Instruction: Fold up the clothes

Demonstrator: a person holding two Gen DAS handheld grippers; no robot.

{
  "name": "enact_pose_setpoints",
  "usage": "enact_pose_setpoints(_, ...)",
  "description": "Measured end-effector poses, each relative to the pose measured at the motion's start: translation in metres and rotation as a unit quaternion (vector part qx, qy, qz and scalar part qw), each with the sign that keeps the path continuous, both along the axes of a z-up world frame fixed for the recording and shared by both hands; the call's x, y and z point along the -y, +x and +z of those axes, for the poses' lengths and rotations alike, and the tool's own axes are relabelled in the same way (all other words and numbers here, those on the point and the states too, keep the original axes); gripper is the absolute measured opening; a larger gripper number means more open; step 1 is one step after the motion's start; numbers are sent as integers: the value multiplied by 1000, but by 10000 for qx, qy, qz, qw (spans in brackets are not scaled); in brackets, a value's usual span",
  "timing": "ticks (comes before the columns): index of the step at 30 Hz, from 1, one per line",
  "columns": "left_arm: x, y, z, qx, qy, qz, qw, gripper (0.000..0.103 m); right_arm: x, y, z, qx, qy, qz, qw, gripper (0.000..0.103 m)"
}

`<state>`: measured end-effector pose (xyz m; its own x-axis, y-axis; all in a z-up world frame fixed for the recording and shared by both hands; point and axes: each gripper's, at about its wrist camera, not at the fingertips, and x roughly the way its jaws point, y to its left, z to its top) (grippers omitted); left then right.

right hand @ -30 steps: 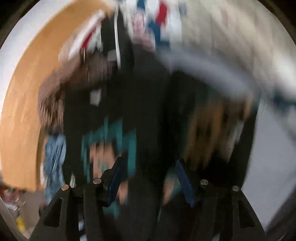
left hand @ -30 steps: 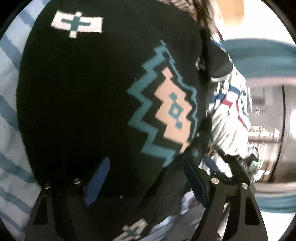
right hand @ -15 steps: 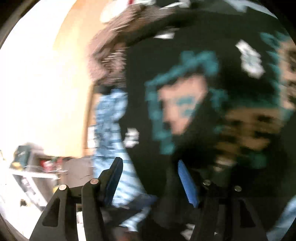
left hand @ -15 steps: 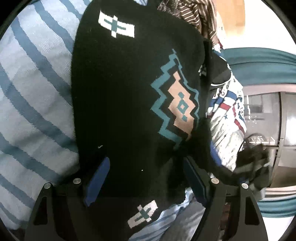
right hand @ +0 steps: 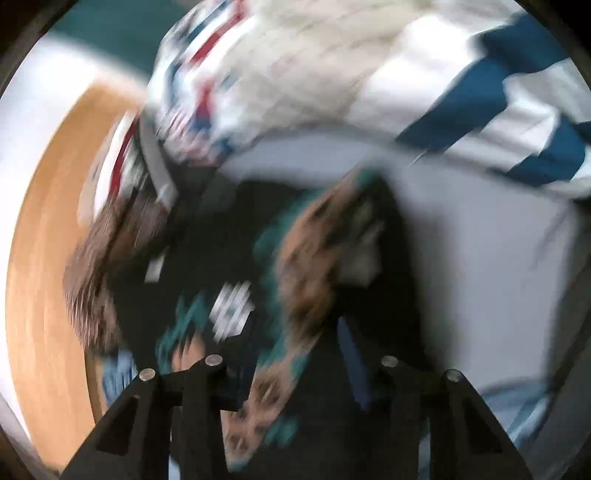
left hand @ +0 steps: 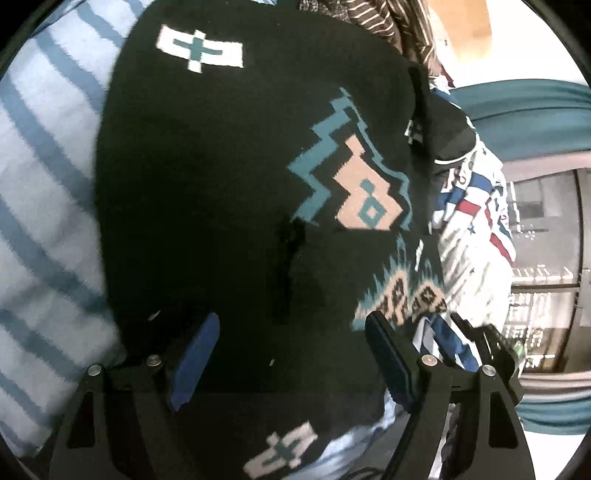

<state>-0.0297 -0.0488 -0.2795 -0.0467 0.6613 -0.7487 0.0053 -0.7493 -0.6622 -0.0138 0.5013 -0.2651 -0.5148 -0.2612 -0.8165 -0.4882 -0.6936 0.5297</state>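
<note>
A black knit sweater [left hand: 221, 184] with teal and peach zigzag motifs lies on a pale blue-striped cloth [left hand: 44, 184]. My left gripper [left hand: 291, 354] hovers over it, open wide, its blue pads apart from the knit. The sweater's patterned hem band [left hand: 399, 295] lies by the left gripper's right finger, and my right gripper [left hand: 480, 343] shows just behind it. The right wrist view is blurred: the sweater [right hand: 229, 258] has a fold of the hem band between the closing jaws of my right gripper [right hand: 295, 354]. Only its right pad [right hand: 351, 362] shows, and no pinch is visible.
A white garment with red and blue marks [left hand: 476, 229] lies right of the sweater. At its far end is a brown striped garment [left hand: 388, 22]. A white and navy cloth [right hand: 517, 110] lies top right. Teal fabric [left hand: 517, 107] and a wooden edge [right hand: 40, 258] border the pile.
The right gripper swung from the sweater's zigzag motif back to the hem band, and its jaws narrowed. The hem band came into the left view by the right finger. The left jaws stayed wide.
</note>
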Motion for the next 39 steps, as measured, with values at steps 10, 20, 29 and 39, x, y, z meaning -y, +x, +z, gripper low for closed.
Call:
enact_pose_setpoints(10,-29,-7,-9,378,-743,115,9964,52,-3,-66,-31,240,215,264,9991,53)
enact_pose_setpoints(20,-6,8,9,491,-122,353,9981,4,-6,-81,-14,-8,339,669,9972,9)
enact_pose_setpoints(29,-49,50,-2,1128,239,-274,9930,4,-21,-112,-19,686,927,645,9912,61)
enact_pose_setpoints(39,-44,59,-13,1427,404,-415,9881,76,32,-47,-15,579,727,1065,9900,78)
